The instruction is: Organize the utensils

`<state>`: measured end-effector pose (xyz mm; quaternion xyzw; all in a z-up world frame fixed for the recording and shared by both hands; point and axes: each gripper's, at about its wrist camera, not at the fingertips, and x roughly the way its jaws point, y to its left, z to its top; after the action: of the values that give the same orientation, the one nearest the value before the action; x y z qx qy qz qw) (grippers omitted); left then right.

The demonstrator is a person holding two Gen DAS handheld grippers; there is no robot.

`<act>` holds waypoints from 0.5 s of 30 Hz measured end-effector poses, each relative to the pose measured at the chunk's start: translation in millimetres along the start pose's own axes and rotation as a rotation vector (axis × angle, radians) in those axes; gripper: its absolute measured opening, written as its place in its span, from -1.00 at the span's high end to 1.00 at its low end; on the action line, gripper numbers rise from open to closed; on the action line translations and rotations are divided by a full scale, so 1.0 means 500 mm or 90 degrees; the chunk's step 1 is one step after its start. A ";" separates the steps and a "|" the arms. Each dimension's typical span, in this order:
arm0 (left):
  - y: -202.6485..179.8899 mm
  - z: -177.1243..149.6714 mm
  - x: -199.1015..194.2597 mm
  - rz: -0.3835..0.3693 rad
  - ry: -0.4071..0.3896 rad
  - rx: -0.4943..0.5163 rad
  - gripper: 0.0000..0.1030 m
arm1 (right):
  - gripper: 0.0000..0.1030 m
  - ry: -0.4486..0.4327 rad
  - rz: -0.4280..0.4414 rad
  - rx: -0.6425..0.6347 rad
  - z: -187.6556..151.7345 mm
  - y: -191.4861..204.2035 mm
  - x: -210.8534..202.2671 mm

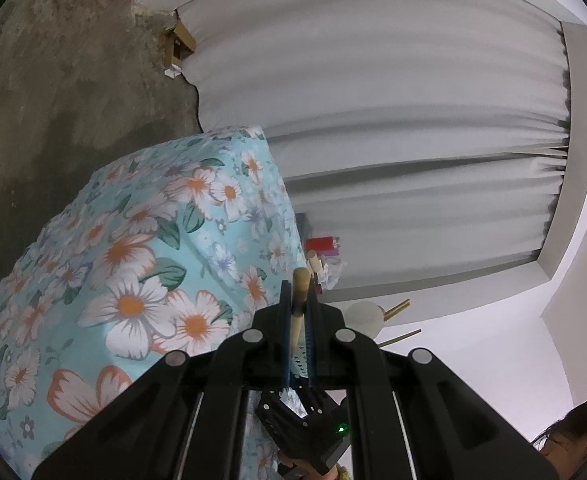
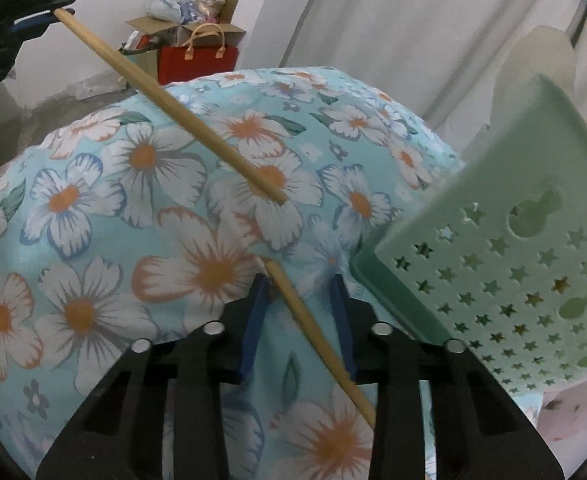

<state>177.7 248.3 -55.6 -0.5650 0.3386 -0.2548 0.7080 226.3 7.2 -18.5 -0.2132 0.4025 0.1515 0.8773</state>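
No readable writing or brand on any item; two chopsticks in close view, one per tool. Left tool: pressed together, pinching one chopstick near its end; in the right wrist view that stick runs out over the floral cloth. Right tool: fingers apart, second chopstick lying slantwise between them; pad contact cannot be told. One green basket, star-perforated, tilted at the right; further sticks behind it.
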 end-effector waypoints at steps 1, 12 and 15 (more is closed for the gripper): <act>-0.002 -0.002 0.000 0.000 -0.002 0.000 0.90 | 0.65 -0.001 0.006 -0.003 0.006 0.004 0.007; -0.046 -0.029 -0.014 0.008 -0.029 0.028 0.90 | 0.91 -0.076 0.011 0.090 -0.016 -0.049 -0.074; -0.069 -0.034 -0.018 0.008 -0.041 0.048 0.90 | 0.91 -0.106 0.017 0.149 -0.036 -0.087 -0.115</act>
<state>159.5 236.2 -22.7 -0.5437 0.3094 -0.2442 0.7409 197.3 -44.6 26.4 -0.0906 0.3459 0.1327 0.9244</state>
